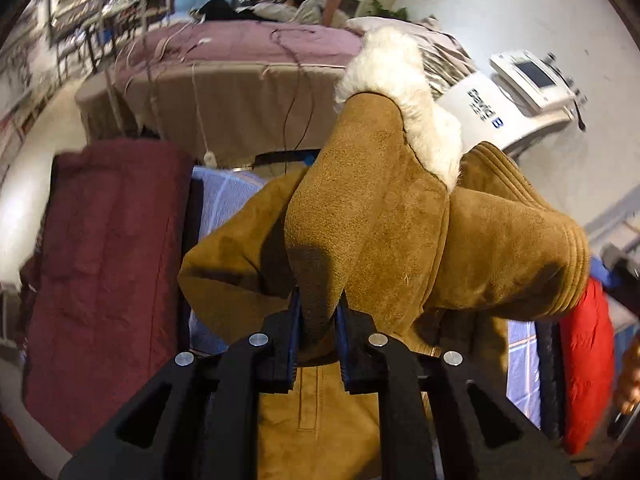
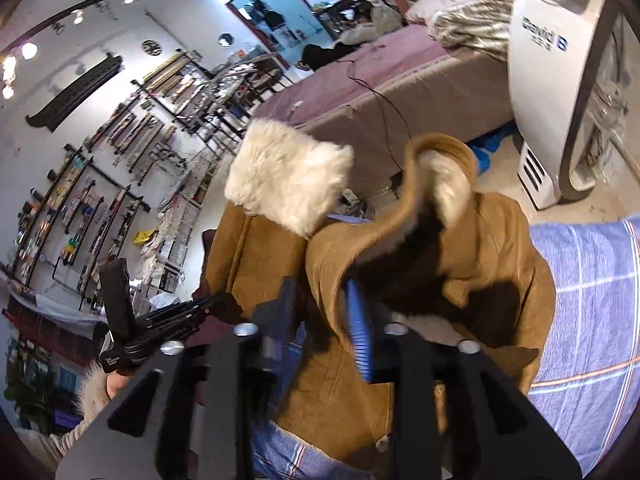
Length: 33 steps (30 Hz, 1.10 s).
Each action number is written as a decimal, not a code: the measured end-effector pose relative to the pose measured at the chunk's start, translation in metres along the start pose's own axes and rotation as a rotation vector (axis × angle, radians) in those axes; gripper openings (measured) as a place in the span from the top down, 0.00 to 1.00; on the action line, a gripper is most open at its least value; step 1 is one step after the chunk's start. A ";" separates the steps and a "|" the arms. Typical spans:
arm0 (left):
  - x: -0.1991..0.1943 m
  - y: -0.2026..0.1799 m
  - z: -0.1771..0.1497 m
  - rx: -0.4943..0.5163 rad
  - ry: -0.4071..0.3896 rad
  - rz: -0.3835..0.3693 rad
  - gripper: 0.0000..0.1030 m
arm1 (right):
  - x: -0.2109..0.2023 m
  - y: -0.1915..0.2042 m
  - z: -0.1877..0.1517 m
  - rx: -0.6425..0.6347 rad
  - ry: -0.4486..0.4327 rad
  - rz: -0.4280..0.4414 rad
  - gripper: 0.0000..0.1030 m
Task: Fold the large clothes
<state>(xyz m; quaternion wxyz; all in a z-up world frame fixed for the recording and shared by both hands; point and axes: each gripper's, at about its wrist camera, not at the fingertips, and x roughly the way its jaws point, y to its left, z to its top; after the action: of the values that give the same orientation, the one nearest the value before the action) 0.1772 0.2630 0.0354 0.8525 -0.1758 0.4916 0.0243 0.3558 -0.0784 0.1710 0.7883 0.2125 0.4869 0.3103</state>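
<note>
Hanging from both tongs (image 1: 318, 312) (image 2: 326, 320) (pinched): coat (image 1: 372, 200) (image 2: 460, 272)

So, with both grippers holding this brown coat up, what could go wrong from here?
The left gripper pinches only a narrow bunched fold of the brown suede coat, so the heavy cloth may slip out. The right gripper looks blurred and holds just a thin edge, a weak hold. If dropped, the coat could land on the maroon quilted garment beside it.
</note>
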 end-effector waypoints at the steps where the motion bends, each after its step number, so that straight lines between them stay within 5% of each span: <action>1: 0.008 0.016 0.002 -0.048 0.000 0.013 0.85 | -0.002 -0.010 -0.006 0.018 -0.025 -0.016 0.23; 10: 0.005 0.117 0.005 -0.233 -0.076 0.279 0.72 | 0.002 -0.140 -0.093 0.285 0.131 -0.253 0.22; 12: -0.008 0.135 0.000 -0.286 -0.096 0.313 0.35 | 0.005 -0.162 -0.126 0.351 0.179 -0.290 0.22; 14: -0.025 0.146 -0.011 -0.341 -0.129 0.314 0.20 | 0.006 -0.173 -0.159 0.395 0.229 -0.320 0.22; 19: -0.040 0.166 -0.049 -0.393 -0.102 0.223 0.12 | 0.010 -0.184 -0.213 0.478 0.325 -0.295 0.22; 28: 0.009 0.119 -0.111 -0.188 0.132 0.141 0.10 | 0.036 -0.142 -0.233 0.325 0.438 -0.285 0.22; 29: 0.017 0.116 -0.121 -0.155 0.160 0.163 0.10 | 0.039 -0.137 -0.232 0.292 0.447 -0.302 0.25; 33: 0.027 0.108 -0.141 -0.148 0.227 0.137 0.10 | 0.036 -0.134 -0.231 0.226 0.468 -0.328 0.68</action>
<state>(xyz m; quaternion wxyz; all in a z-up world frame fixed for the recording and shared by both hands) 0.0507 0.3152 -0.0810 0.7726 -0.2057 0.5925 0.0985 0.1978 -0.1415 -0.0378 0.6657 0.1403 0.7145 0.1633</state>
